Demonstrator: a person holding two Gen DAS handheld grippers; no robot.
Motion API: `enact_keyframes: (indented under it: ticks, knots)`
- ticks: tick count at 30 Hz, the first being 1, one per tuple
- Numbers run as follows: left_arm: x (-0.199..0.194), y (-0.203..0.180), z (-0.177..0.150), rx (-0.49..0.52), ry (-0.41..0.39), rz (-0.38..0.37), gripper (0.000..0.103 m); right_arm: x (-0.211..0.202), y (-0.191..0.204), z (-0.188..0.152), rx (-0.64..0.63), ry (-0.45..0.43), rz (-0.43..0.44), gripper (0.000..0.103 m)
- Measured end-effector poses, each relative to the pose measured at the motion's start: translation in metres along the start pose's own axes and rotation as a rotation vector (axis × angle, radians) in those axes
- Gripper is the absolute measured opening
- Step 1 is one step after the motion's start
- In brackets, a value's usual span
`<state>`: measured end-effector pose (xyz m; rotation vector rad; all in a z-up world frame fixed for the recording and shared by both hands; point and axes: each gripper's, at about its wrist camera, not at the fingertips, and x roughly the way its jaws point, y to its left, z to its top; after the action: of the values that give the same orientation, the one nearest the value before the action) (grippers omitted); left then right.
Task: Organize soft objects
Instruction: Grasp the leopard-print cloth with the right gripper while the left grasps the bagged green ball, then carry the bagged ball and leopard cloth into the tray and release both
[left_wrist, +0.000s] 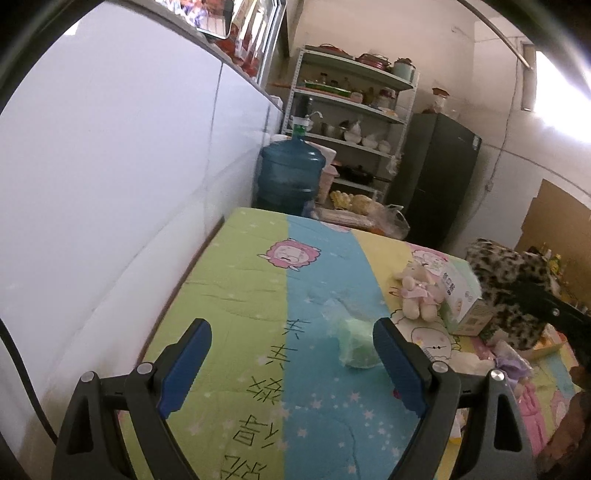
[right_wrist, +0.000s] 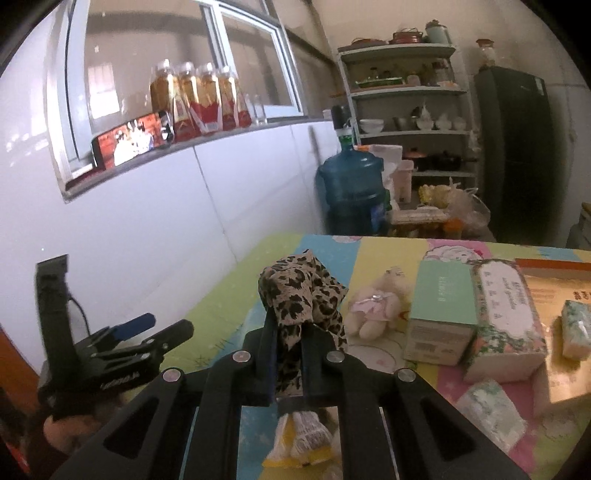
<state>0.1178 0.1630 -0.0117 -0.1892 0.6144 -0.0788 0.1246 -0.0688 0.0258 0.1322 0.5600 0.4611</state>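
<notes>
Two fingers of the right hand-held gripper (right_wrist: 290, 354) clamp the leopard cloth (right_wrist: 303, 295).

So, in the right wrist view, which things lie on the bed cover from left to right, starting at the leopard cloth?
Leopard cloth held in the right gripper → plush bear → mint green box → floral tissue box → small tissue pack.

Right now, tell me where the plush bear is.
The plush bear lies on the bedsheet, right of the leopard cloth held in the right gripper, touching the mint box.
</notes>
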Motion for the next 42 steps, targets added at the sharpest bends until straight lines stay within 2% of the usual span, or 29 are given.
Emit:
enact_keyframes:
  ticks: [5, 10, 15, 17, 18, 19, 21, 24, 30, 42]
  knots:
    - [0.017, -0.003, -0.001, -0.006, 0.043, -0.043, 0.090, -0.014, -0.012, -0.008, 0.015, -0.006, -0.004, 0.010]
    - [0.036, -0.022, 0.001, -0.015, 0.079, -0.095, 0.090, -0.014, -0.016, -0.013, 0.022, 0.008, 0.013, 0.010]
    - [0.065, -0.042, 0.003, -0.040, 0.124, -0.065, 0.090, -0.014, -0.017, -0.018, 0.026, 0.014, 0.027, 0.010]
    - [0.080, -0.046, 0.000, -0.054, 0.159, -0.030, 0.081, -0.015, -0.019, -0.020, 0.027, 0.016, 0.029, 0.010]
    - [0.086, -0.047, -0.002, -0.059, 0.171, -0.018, 0.071, -0.016, -0.020, -0.021, 0.027, 0.020, 0.030, 0.010]
    - [0.091, -0.047, -0.004, -0.065, 0.186, -0.008, 0.066, -0.016, -0.021, -0.022, 0.027, 0.022, 0.031, 0.010]
    - [0.098, -0.046, -0.006, -0.094, 0.214, -0.035, 0.063, -0.015, -0.025, -0.023, 0.027, 0.027, 0.027, 0.010]
    - [0.100, -0.047, -0.005, -0.092, 0.213, -0.051, 0.053, -0.010, -0.031, -0.024, 0.038, 0.040, 0.022, 0.010]
    - [0.098, -0.053, -0.005, -0.065, 0.203, -0.039, 0.043, 0.005, -0.041, -0.022, 0.057, 0.065, -0.006, 0.010]
    - [0.076, -0.050, 0.006, -0.056, 0.118, -0.033, 0.041, 0.014, -0.045, -0.020, 0.065, 0.073, -0.026, 0.010]
